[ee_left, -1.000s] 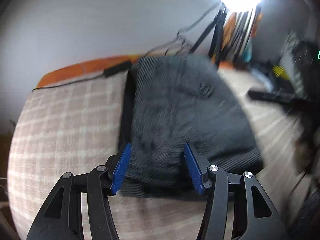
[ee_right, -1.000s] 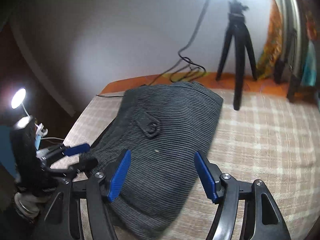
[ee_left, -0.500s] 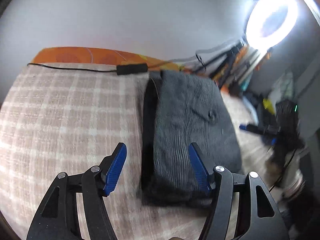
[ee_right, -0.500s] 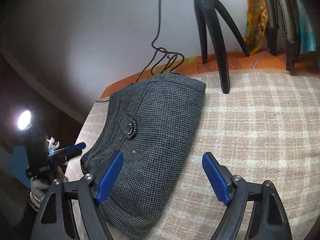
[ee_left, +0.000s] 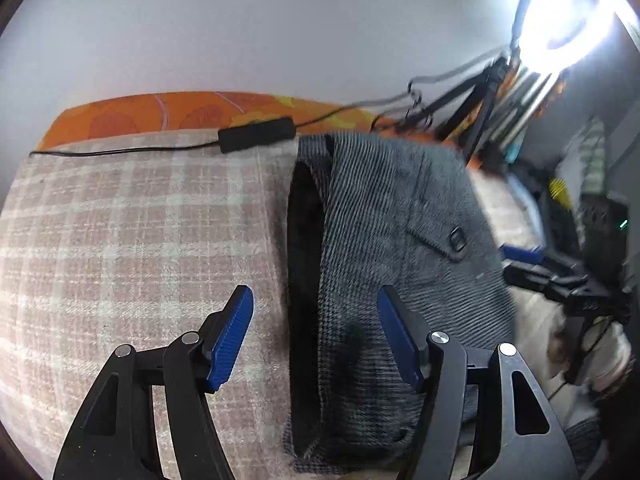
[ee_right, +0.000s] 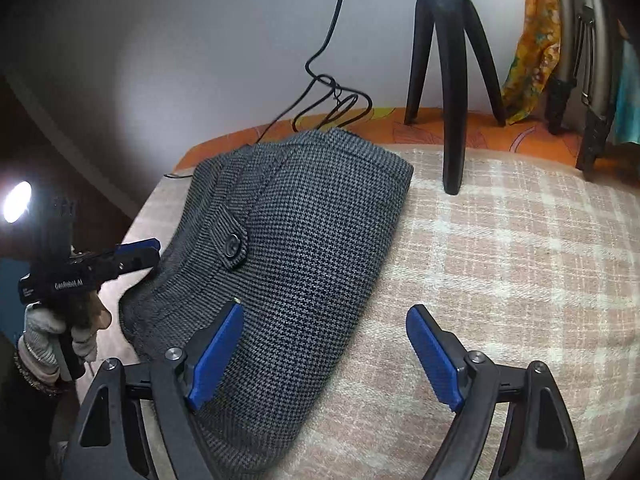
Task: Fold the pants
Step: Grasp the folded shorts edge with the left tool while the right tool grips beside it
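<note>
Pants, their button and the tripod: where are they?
pants (ee_right: 304,248), right wrist view, middle of the folded cloth
button (ee_right: 231,245), right wrist view, its face
tripod (ee_right: 454,80), right wrist view, front leg

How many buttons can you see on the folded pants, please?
1: a dark button on the pocket flap of the folded houndstooth pants, on the side towards the left gripper. Others may be hidden inside the folds.

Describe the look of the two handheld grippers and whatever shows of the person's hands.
The left gripper and the right gripper match: black linkage arms with silver pivot pins and ribbed blue finger pads. Seen from the right wrist view, the left one has a black body with white lettering, held by a hand in a light grey fingerless glove over a dark sleeve.
</note>
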### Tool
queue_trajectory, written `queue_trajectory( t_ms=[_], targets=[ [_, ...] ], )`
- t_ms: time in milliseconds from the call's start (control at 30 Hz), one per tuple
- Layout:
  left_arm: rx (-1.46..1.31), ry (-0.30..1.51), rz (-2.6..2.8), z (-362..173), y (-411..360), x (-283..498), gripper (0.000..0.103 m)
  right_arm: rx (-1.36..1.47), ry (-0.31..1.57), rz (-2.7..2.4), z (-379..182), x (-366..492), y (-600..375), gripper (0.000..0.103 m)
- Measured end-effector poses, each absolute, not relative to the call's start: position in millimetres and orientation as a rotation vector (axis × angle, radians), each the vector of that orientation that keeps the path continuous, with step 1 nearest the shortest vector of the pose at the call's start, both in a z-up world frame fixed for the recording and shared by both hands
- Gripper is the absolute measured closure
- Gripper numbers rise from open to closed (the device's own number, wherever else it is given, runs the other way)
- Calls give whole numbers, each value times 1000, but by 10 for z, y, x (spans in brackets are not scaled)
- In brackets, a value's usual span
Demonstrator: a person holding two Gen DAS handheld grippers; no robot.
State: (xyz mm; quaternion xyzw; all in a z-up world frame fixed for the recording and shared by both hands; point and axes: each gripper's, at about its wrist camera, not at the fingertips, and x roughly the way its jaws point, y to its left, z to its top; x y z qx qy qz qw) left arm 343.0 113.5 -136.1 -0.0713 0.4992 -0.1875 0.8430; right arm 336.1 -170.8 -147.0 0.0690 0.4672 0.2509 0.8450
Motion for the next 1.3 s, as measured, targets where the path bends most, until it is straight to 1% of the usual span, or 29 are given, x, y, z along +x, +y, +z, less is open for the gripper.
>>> queue_trajectory(
  t_ms=[100,133,167,200,400,567,600,667,733,833,900,933,967,1100,1133,1167,1200,1233,1267,1300],
  targets=[
    [-102,1071,-385,-1438,1077,3415,39,89,962,509,-1515,3377,-1630,16],
    [-100,1071,-386,-1441,1072,3412,39,72,942,505,-1515,3375,-1610,11],
    [-105,1069,-387,-1437,1077,3419,39,70,931,516,-1517,3378,-1601,3],
    [-110,1067,-388,-1428,1086,3429,39,71,932,533,-1520,3387,-1590,0],
    [-175,1078,-430,-1421,1152,3571,39,24,960,550,-1501,3472,-1512,1],
    [-300,1133,-484,-1549,1200,3747,39,138,1002,601,-1496,3625,-1663,2],
    [-326,1136,-492,-1571,1222,3765,39,173,1023,619,-1530,3681,-1698,3],
    [-357,1127,-514,-1584,1264,3788,39,207,1053,630,-1609,3762,-1743,17],
    [-377,1117,-535,-1597,1292,3798,39,237,1076,645,-1700,3832,-1778,20],
    [-372,1103,-555,-1595,1315,3791,40,287,1051,682,-1741,3867,-1852,20],
    [-361,1097,-565,-1589,1271,3802,41,313,1040,696,-1746,3872,-1902,21],
    [-363,1096,-570,-1590,1247,3811,41,327,1037,710,-1736,3872,-1889,28],
    [-365,1094,-575,-1593,1226,3824,42,338,1043,726,-1737,3880,-1868,30],
    [-355,1087,-598,-1625,1071,3861,59,341,1030,737,-1740,3902,-1710,30],
    [-343,1080,-602,-1622,1045,3860,62,343,1025,735,-1737,3903,-1699,32],
    [-339,1075,-601,-1624,1026,3862,64,343,1023,728,-1721,3888,-1714,38],
    [-343,1068,-601,-1621,1023,3861,67,344,1022,722,-1720,3892,-1715,40],
    [-345,1060,-601,-1613,1037,3855,69,345,1023,718,-1719,3882,-1718,47],
    [-341,1051,-601,-1602,1036,3843,71,346,1021,713,-1714,3871,-1729,57],
    [-325,1040,-597,-1583,1025,3824,73,348,1020,711,-1715,3861,-1741,60]
  ],
)
